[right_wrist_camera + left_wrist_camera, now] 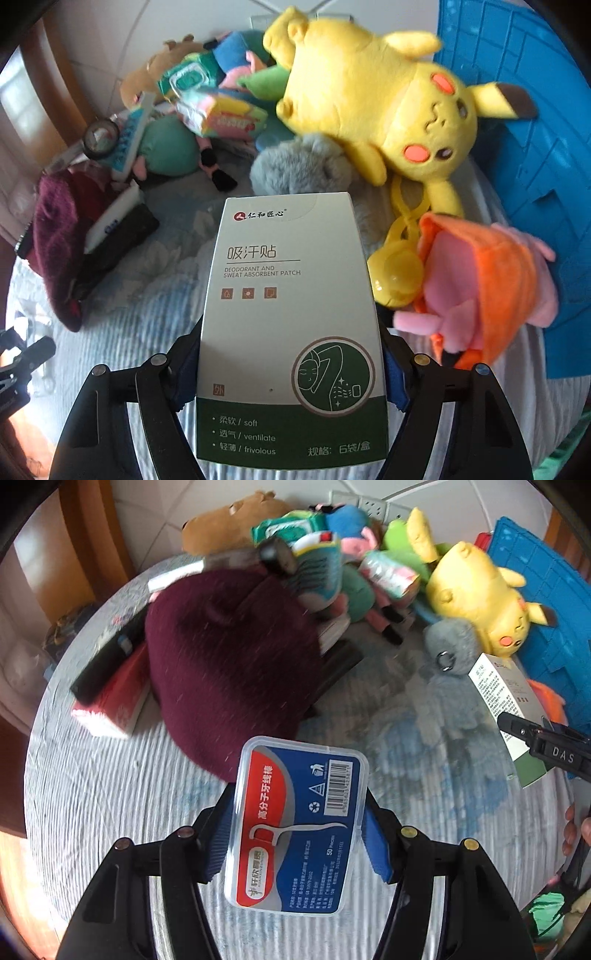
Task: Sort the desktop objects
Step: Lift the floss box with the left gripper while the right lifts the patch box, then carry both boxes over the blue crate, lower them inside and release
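Observation:
My left gripper (295, 830) is shut on a clear plastic dental floss pick box (295, 823) with a red and blue label, held above the striped cloth. My right gripper (291, 365) is shut on a white and green sweat patch box (288, 325); that box also shows at the right edge of the left wrist view (506, 705), with the right gripper's black finger (543, 738) on it. Both boxes are off the table surface.
A maroon knit hat (229, 664), red box (118, 698) and dark case lie left. A yellow Pikachu plush (376, 103), grey fluffy ball (303, 166), orange-pink plush (480, 280), yellow clip (399, 269), tissue packs and toys pile at the back. A blue crate (528, 110) stands right.

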`<state>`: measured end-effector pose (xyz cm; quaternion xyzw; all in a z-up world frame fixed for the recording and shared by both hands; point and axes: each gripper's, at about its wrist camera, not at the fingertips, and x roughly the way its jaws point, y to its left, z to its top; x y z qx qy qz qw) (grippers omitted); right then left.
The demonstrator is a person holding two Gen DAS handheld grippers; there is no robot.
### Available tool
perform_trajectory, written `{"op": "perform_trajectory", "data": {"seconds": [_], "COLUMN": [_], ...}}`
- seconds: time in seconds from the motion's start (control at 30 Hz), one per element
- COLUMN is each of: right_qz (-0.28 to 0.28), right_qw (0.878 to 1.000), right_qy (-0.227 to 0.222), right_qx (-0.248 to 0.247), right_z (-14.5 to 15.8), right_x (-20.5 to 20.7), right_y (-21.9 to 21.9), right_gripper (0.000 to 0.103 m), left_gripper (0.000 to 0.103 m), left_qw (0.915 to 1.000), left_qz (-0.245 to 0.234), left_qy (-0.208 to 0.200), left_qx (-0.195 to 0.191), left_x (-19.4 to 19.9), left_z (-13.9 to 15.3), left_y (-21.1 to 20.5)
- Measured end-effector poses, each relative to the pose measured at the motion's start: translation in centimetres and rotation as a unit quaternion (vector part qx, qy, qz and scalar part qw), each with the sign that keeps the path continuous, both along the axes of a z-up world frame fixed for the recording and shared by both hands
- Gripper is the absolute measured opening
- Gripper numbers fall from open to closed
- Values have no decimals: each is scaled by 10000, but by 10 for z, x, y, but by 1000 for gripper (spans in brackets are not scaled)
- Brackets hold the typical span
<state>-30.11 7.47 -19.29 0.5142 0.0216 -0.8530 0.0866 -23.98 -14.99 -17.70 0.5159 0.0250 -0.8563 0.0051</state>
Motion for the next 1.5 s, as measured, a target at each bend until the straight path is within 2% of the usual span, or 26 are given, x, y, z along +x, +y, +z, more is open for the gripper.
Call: {"op": "perform_trajectory", "data": {"seconds": [0.17, 0.33, 0.53, 0.83, 1.07, 1.33, 1.5], "right_qz": [20, -124, -393, -672, -939, -1260, -1427], "right_qw": [9988, 9947, 9895, 9788, 9654, 9560, 9501], "right_qy": [481, 1025, 1388, 1930, 2423, 2642, 2769], "right_qx": [-12, -30, 43, 121, 222, 192, 181], "right_z": [32, 84, 124, 183, 232, 258, 267], "right_x": [6, 16, 23, 39, 53, 60, 64], "right_y": [10, 27, 52, 92, 131, 203, 257], "right_gripper": [77, 77, 77, 77, 77, 77, 77], "left_gripper": [61, 61, 61, 61, 61, 61, 61], "left_qw": [9989, 9955, 9896, 9756, 9622, 9534, 9476], "left_qz": [-308, -636, -1002, -1560, -1907, -2208, -2372], "left_qy": [348, 704, 1034, 1536, 1933, 2012, 2100], "left_qx": [2, 17, 74, 184, 223, 425, 400], "left_x": [-11, -20, -31, -39, -43, -46, -51], "left_z": [34, 67, 98, 146, 185, 204, 215], "left_y": [22, 47, 86, 142, 192, 263, 322]}}
